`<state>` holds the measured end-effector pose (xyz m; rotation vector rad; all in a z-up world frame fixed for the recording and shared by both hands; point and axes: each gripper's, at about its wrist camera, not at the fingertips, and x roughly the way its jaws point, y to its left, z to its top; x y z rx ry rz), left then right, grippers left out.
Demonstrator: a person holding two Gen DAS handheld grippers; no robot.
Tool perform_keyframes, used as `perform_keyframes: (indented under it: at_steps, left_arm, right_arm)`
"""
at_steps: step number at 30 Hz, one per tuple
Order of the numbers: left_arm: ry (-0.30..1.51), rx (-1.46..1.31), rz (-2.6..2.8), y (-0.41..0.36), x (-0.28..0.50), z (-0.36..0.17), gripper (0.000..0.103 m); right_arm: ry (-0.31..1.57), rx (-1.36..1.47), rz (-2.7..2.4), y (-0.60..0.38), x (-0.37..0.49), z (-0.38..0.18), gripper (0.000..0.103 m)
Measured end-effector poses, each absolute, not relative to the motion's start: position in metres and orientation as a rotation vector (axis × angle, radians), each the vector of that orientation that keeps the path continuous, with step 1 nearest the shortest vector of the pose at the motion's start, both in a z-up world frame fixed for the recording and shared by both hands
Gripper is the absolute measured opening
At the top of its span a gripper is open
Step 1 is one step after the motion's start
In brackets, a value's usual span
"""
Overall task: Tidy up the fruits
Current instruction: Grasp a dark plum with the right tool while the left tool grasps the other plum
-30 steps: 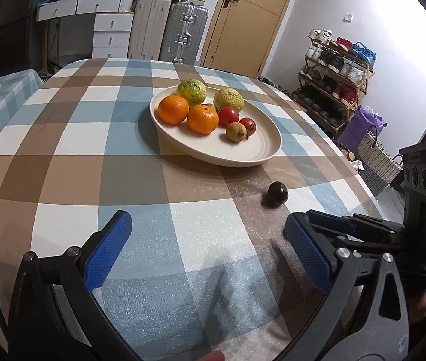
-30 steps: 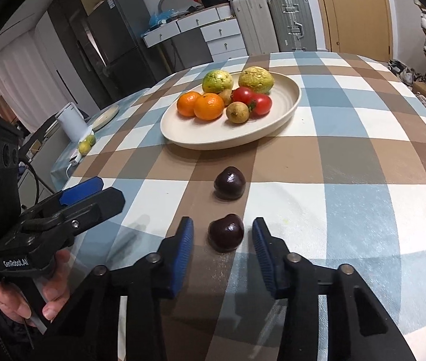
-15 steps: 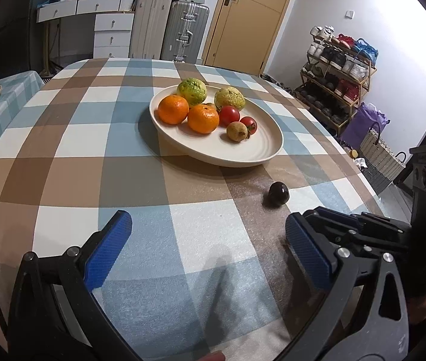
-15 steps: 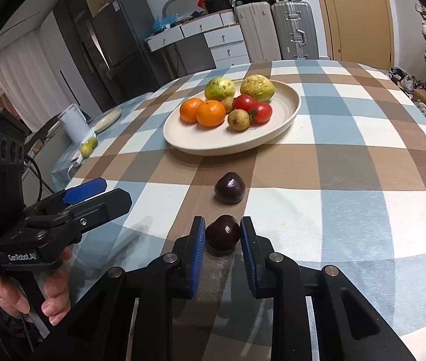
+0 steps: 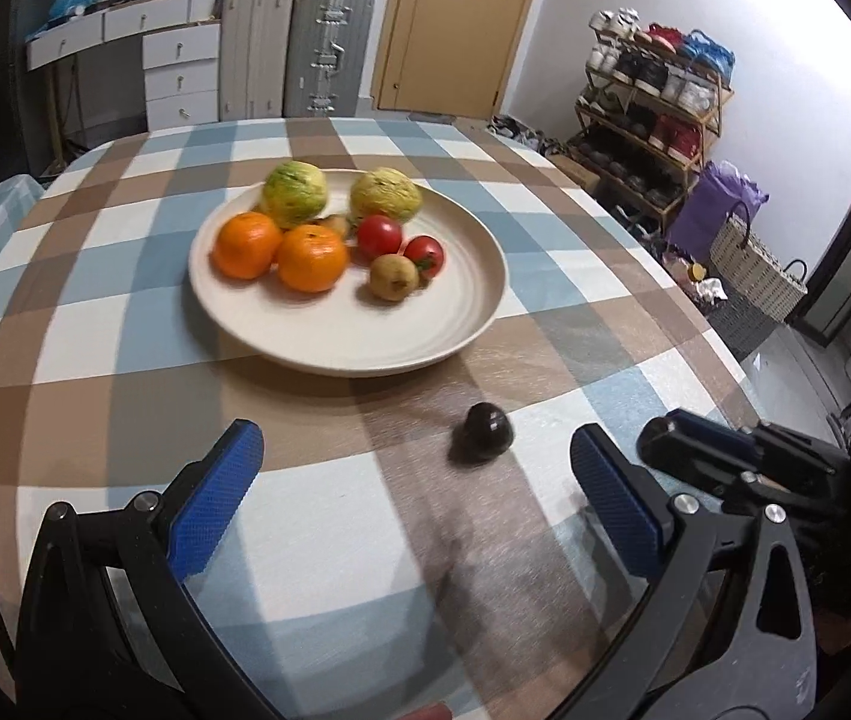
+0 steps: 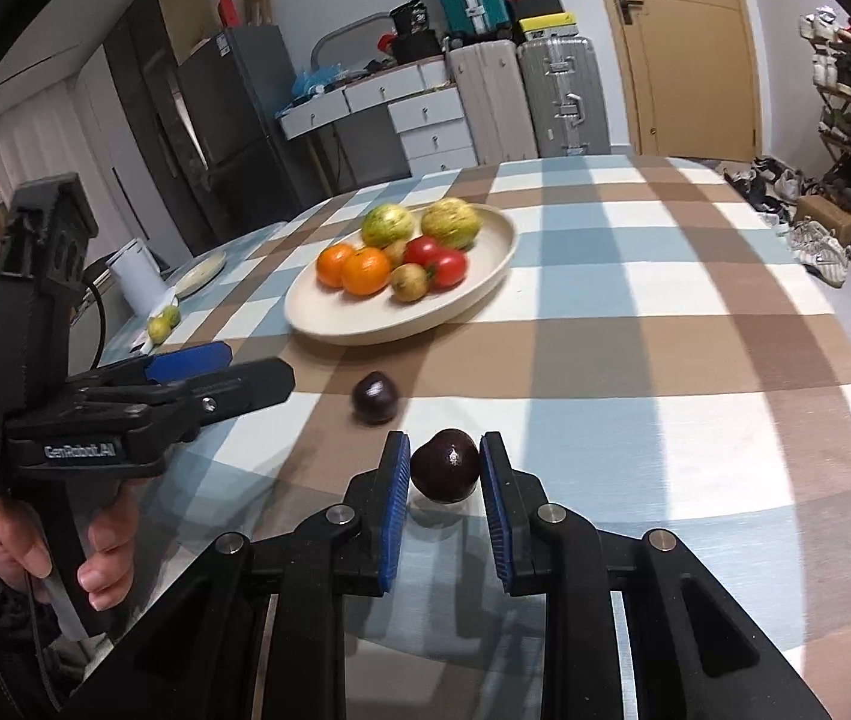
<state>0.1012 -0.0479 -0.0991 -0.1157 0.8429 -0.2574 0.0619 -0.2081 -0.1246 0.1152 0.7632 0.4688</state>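
Jaws around glossy dark-maroon fruit (image 6: 445, 465)

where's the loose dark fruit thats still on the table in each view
Left wrist: the loose dark fruit lies right of centre on a brown stripe of the cloth, ahead of the open left gripper.
Right wrist: it lies centre-left, beyond the fruit clamped in the right gripper.
Shared landmark: the plate, just behind the fruit in both.

White lettering "GenRobot.AI" runs along the side of the left gripper (image 6: 227, 369); nothing else is legible
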Motion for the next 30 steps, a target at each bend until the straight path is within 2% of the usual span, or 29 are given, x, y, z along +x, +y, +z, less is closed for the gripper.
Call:
perform_keyframes:
  at_steps: [10,11,13,18,23,25,30]
  left_arm:
    - [0.873,-0.034,-0.264,-0.083,0.129,-0.108,0.101]
    - [0.878,-0.030,-0.263,-0.084,0.130,-0.109,0.100]
    - [0.880,-0.038,-0.271,-0.085,0.132,-0.111,0.085]
    - [0.875,-0.044,-0.282,-0.083,0.133,-0.111,0.081]
    - [0.866,-0.044,-0.290,-0.081,0.131,-0.109,0.069]
    - [0.877,-0.044,-0.303,-0.082,0.131,-0.109,0.060]
    - [0.900,-0.052,-0.308,-0.085,0.130,-0.114,0.060]
  right_arm:
    - [0.750,0.173,0.441,-0.245,0.074,-0.127,0.024]
    - [0.750,0.176,0.443,-0.246,0.074,-0.127,0.024]
    - [0.755,0.185,0.455,-0.247,0.075,-0.129,0.024]
    - [0.743,0.185,0.483,-0.244,0.074,-0.125,0.024]
    - [0.742,0.196,0.505,-0.240,0.077,-0.126,0.024]
    - [0.740,0.196,0.509,-0.240,0.076,-0.126,0.024]
    - [0.740,0.205,0.507,-0.241,0.075,-0.126,0.024]
